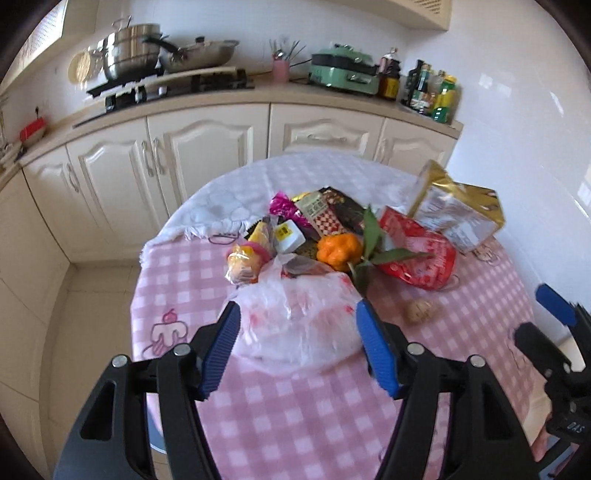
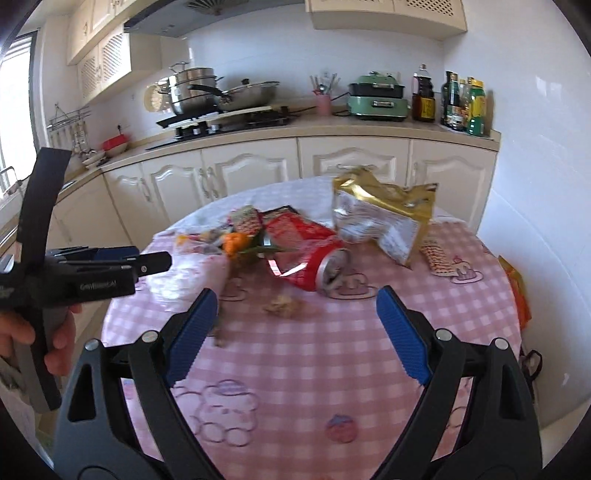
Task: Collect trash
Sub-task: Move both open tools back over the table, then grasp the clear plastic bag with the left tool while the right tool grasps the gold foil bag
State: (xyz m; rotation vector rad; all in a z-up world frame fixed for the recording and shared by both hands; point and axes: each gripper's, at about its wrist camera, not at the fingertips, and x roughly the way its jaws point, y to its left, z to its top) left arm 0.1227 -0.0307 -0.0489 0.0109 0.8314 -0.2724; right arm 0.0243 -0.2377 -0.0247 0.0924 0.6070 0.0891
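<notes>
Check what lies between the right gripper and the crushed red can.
Only a small brown crumpled scrap on the checked tablecloth; right wrist view, right gripper, can.

Along the back wall runs a counter [image 2: 332,127] over cream cabinets [image 2: 251,170]. On the stove [image 2: 229,122] stands a stacked steel pot [image 2: 192,90], and just beside it a wok [image 2: 251,94] with a dark handle. Further right come a pink cup [image 2: 325,103] of utensils, a green cooker [image 2: 378,98], then a cluster of bottles [image 2: 461,103] at the counter's end (labels too small to read). A red bowl [image 2: 116,144] sits on the counter's left stretch, near a wall rack [image 2: 70,118]. The round table [image 2: 295,369] in front wears a pink checked cloth [image 1: 295,413] printed with cartoon cakes. Upper cupboards [image 2: 99,55] hang beside the hood [image 2: 166,24].
</notes>
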